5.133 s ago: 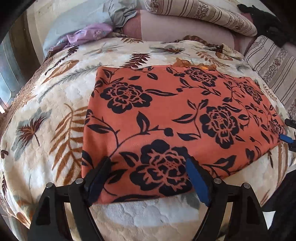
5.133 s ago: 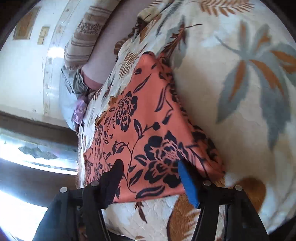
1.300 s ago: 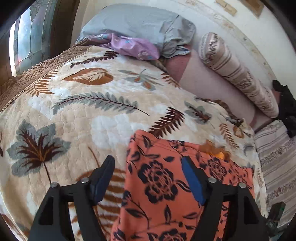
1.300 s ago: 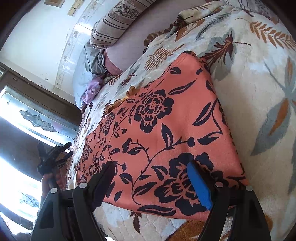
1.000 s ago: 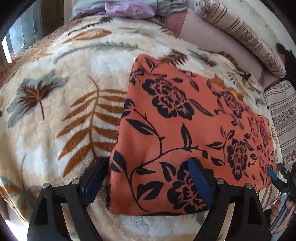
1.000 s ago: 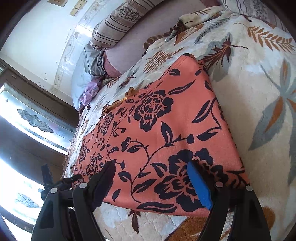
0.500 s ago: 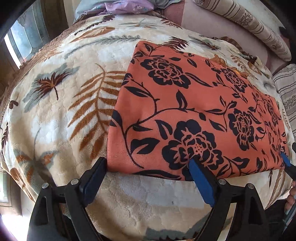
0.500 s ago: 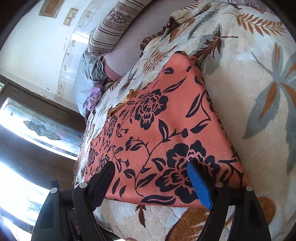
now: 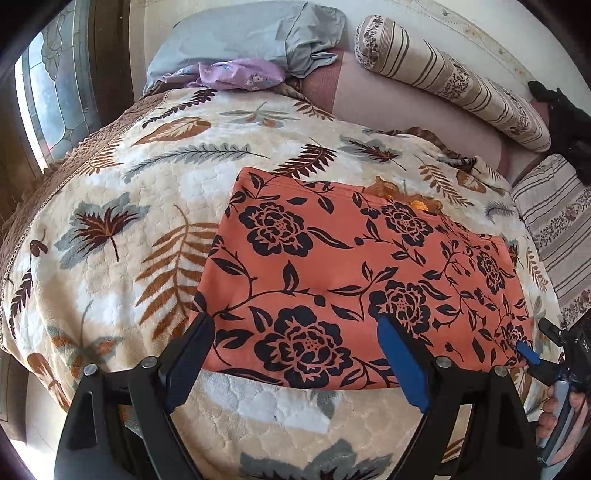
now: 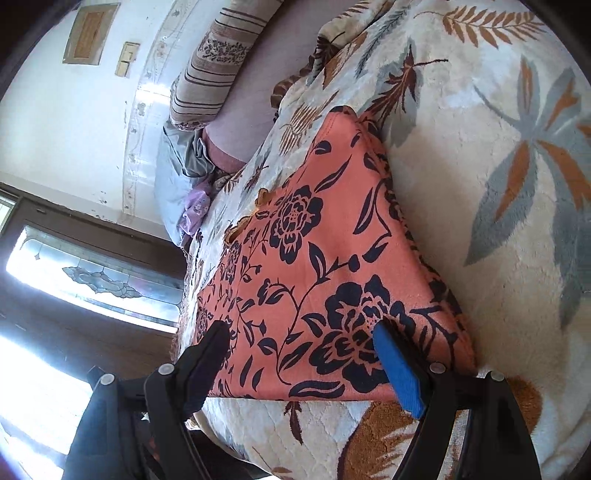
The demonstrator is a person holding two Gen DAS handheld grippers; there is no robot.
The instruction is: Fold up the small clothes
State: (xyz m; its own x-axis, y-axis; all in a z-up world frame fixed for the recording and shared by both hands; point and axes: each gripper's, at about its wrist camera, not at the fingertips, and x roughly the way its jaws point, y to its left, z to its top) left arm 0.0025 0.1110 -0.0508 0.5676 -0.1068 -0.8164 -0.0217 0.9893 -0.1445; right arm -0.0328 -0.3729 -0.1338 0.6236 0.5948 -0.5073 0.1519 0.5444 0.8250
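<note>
A bed (image 9: 122,206) fills most of both views, covered by a cream blanket (image 10: 498,155) printed with brown and grey leaves. At its head lie a grey pillow (image 9: 258,35), a striped bolster (image 9: 443,81) and a crumpled lilac cloth (image 9: 240,74) just below the pillow. The orange garment with black flowers (image 9: 332,266) lies flat on the blanket as a rectangle, its near edge close to the bed's front edge; a bit of orange trim (image 9: 402,195) pokes out at its far edge. The left gripper (image 9: 295,350) stands wide, its fingers at the garment's near left corner and along the near edge, closed on nothing. The right gripper (image 10: 303,354) is also spread wide, straddling the near edge by the right corner, with no cloth held between its fingers.
</note>
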